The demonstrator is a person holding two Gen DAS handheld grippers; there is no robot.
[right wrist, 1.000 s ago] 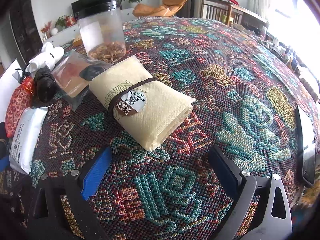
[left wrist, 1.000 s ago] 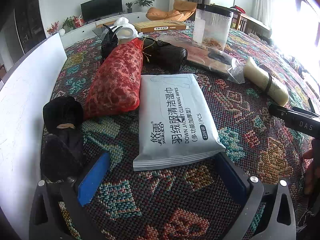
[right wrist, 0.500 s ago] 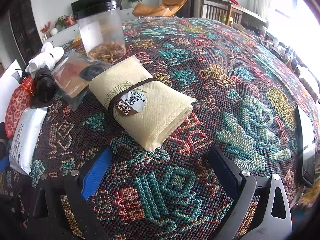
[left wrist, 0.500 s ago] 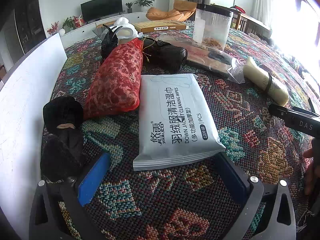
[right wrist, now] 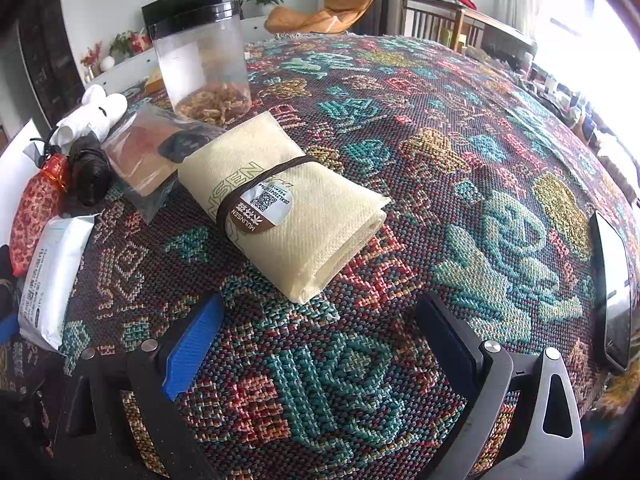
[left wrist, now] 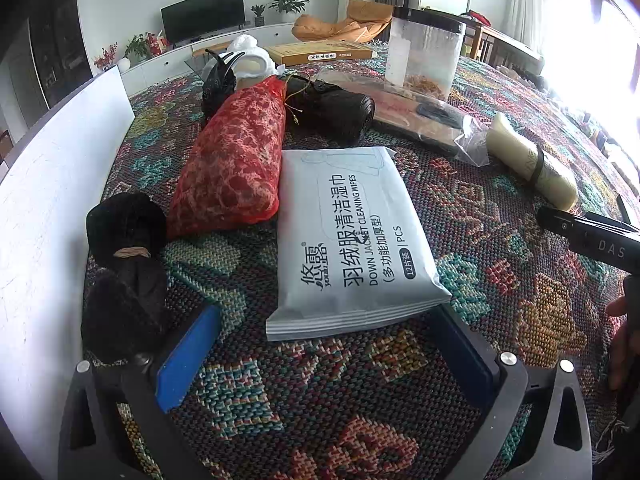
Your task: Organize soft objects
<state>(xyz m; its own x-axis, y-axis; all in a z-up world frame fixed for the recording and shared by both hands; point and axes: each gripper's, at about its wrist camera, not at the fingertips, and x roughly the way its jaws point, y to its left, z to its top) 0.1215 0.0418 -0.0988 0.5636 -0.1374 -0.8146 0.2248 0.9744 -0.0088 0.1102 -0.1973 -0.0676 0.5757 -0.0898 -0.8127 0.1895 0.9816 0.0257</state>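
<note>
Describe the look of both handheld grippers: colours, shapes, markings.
The left gripper has a black frame with triangular cut-outs, silver bolt heads, and two flat pads: one bright blue, one dark navy. The right gripper matches it: black frame, silver bolts, blue and dark pads. Seen from the left camera, its black body bears the white letters "DAS". No sleeves or cables show.

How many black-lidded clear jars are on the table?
1. The jar stands at the far side of the table, behind the clear bag and the rolled yellow cloth. Nothing suggests another is hidden.
</note>
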